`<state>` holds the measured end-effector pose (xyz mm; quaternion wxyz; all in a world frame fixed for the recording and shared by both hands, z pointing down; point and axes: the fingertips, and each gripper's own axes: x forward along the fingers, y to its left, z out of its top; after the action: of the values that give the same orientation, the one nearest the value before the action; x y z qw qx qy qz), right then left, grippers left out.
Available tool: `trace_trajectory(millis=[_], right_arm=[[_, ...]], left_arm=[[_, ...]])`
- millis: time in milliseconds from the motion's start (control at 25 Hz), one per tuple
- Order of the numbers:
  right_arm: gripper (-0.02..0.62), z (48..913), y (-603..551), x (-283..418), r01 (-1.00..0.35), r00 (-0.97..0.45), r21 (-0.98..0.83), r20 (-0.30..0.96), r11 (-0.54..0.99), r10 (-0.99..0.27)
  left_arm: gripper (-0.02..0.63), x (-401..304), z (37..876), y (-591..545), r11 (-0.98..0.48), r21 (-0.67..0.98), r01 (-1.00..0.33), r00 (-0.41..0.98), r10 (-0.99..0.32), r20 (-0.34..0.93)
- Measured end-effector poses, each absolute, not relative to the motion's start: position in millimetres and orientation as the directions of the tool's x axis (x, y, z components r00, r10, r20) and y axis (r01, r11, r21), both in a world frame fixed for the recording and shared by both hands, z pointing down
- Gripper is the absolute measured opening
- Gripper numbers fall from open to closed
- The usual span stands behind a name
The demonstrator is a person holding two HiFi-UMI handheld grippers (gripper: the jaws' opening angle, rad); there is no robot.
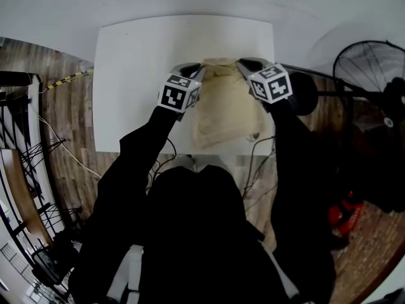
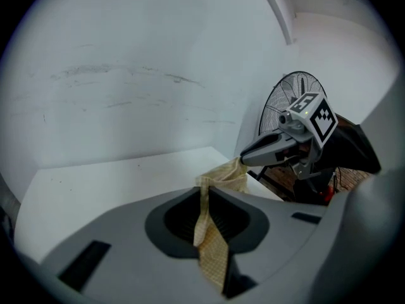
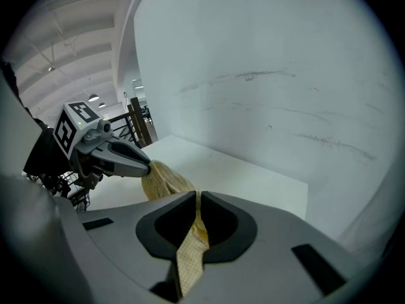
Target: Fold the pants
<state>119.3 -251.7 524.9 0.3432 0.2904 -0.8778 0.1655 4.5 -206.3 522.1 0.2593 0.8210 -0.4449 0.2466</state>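
evidently the left tool (image 1: pixel 199 69) and the right tool (image 1: pixel 242 63) each take one corner of the same edge of the cream pants (image 1: pixel 223 109), so that the cloth hangs spread between them and, i judge, can be carried over as one flat fold. that edge is held up off the white tabletop (image 1: pixel 136 75), while the rest of the pants lies on it near the front rim. the left tool's jaws stand almost together, pinching a thin strip of fabric that runs down through the gap. the right tool's jaws are narrower yet, clamped the same way on its corner of the pants
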Motion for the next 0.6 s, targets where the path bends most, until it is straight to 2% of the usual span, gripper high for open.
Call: trace_trajectory(millis=[600], right_arm=[[0.026, 508.0, -174.7, 141.9, -0.677, -0.515, -0.06, 0.751, 0.733, -0.414]], left_arm=[[0.042, 23.2, 508.5, -126.5, -0.486, 0.277, -0.829, 0.528, -0.517, 0.674]])
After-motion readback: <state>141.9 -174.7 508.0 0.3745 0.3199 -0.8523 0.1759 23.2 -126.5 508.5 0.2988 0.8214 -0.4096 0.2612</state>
